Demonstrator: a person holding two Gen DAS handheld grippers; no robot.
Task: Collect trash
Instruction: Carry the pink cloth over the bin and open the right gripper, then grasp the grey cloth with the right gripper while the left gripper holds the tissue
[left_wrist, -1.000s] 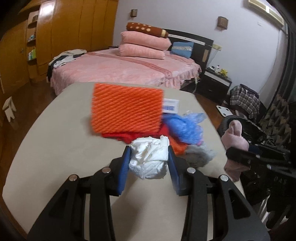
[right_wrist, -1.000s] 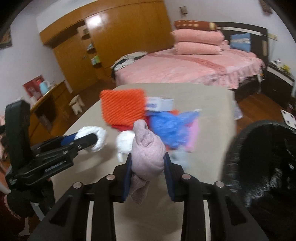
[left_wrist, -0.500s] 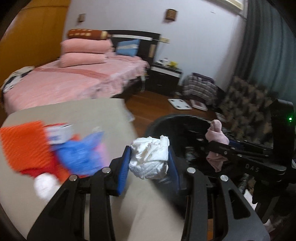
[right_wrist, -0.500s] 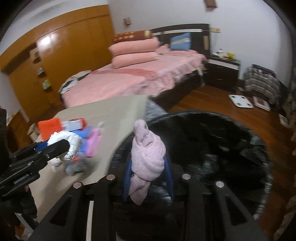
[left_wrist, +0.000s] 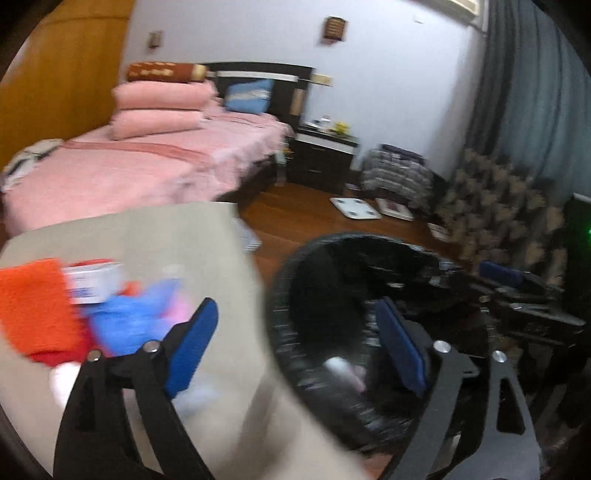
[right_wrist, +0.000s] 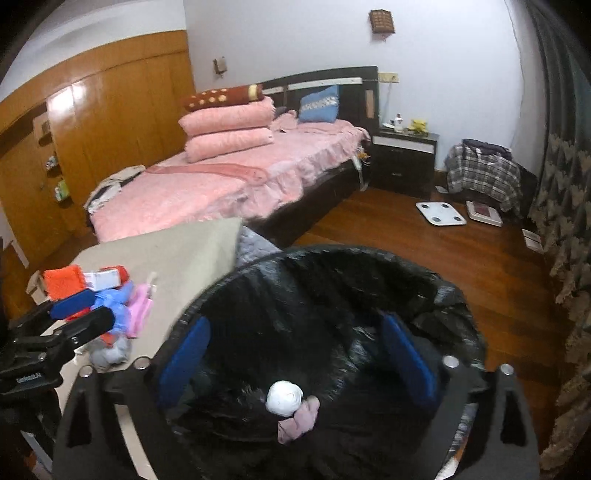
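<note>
Both the left hand-held gripper (left_wrist: 295, 347) and right hand-held gripper (right_wrist: 295, 354) gape empty over the bin (right_wrist: 436, 284) holding the white wad (right_wrist: 283, 397), so swinging back for the desk (right_wrist: 192, 251) pile (right_wrist: 110, 299) risks clipping its rim.

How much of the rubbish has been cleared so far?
Done: a white paper wad and a pink cloth lie in the black bin. In hand: nothing; the left gripper and right gripper are open. Left: the orange net, small box and blue bag on the table.

Motion blur smears the table's trash pile (left_wrist: 110, 317).
</note>
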